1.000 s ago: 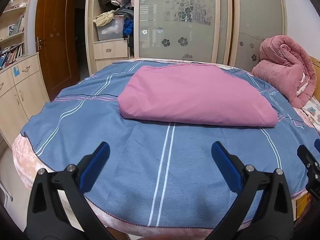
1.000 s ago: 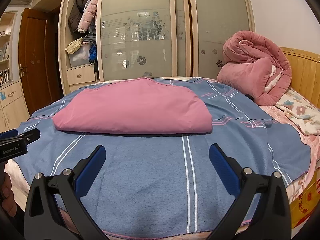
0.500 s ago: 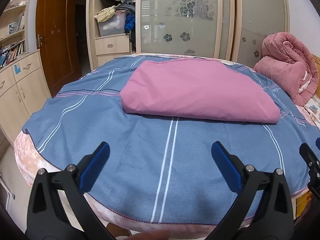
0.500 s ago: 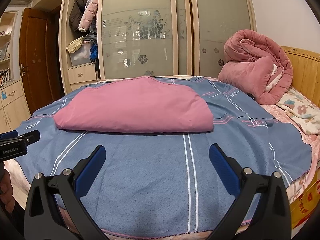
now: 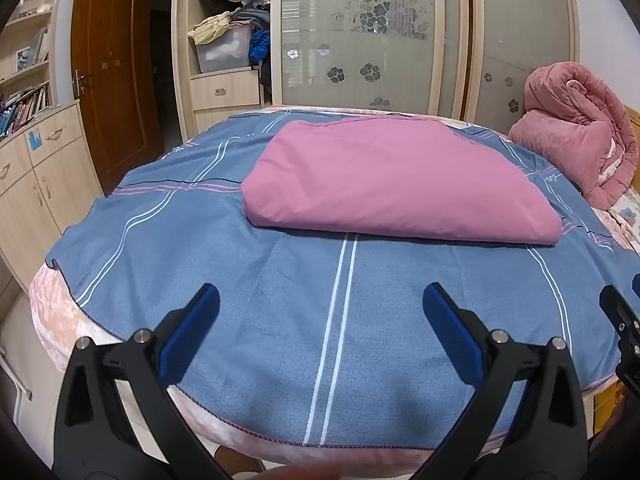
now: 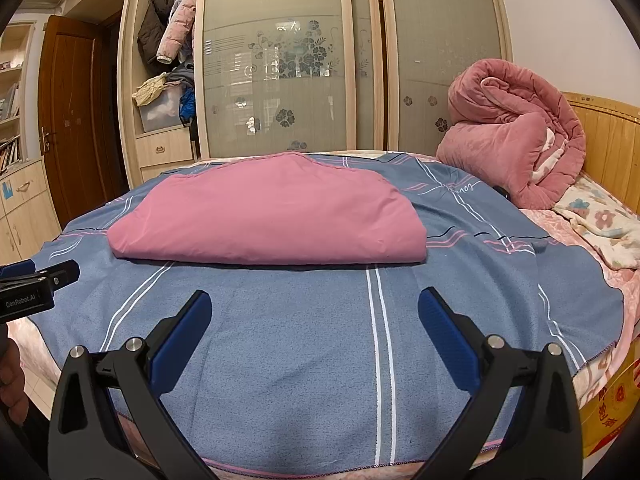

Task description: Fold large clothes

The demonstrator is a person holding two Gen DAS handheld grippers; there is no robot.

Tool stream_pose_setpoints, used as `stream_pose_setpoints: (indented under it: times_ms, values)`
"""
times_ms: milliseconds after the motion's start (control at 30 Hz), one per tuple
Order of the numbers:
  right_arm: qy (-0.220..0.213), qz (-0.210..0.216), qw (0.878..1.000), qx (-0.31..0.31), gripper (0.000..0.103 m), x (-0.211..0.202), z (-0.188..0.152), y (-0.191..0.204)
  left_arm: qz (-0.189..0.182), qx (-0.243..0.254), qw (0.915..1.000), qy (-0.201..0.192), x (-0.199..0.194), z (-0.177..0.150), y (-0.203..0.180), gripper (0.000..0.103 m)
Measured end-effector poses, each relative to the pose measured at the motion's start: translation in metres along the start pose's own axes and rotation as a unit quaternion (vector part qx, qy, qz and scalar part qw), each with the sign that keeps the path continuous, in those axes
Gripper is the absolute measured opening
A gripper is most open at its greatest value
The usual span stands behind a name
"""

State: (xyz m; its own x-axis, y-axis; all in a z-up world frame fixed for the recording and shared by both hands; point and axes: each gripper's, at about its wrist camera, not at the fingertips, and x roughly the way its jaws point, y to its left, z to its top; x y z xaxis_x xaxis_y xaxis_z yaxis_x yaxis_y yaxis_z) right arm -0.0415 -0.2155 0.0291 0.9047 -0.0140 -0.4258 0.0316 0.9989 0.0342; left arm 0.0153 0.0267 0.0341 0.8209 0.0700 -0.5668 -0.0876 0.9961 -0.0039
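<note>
Folded pink garment (image 5: 394, 184) lying flat on blue striped bedspread (image 5: 280, 300), mid-bed; left gripper (image 5: 320, 308) and right gripper (image 6: 314, 312) both spread wide, holding nothing, hovering over bedspread's near edge, well short of garment.

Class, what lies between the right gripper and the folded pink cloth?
Only bare blue striped blanket separates the open right gripper from the folded pink cloth, in the right wrist view.

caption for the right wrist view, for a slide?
Open right tongs hover over a blue striped blanket, facing a folded pink cloth on the bed.
</note>
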Motion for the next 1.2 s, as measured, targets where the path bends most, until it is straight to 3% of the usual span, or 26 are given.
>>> stream_pose_setpoints:
  times_ms: [1200]
  values:
    - [0.002,0.002,1.0,-0.002,0.102,0.0018,-0.0006,-0.002,0.001,0.008,1.0,-0.002,0.0006,-0.001,-0.0033,0.101]
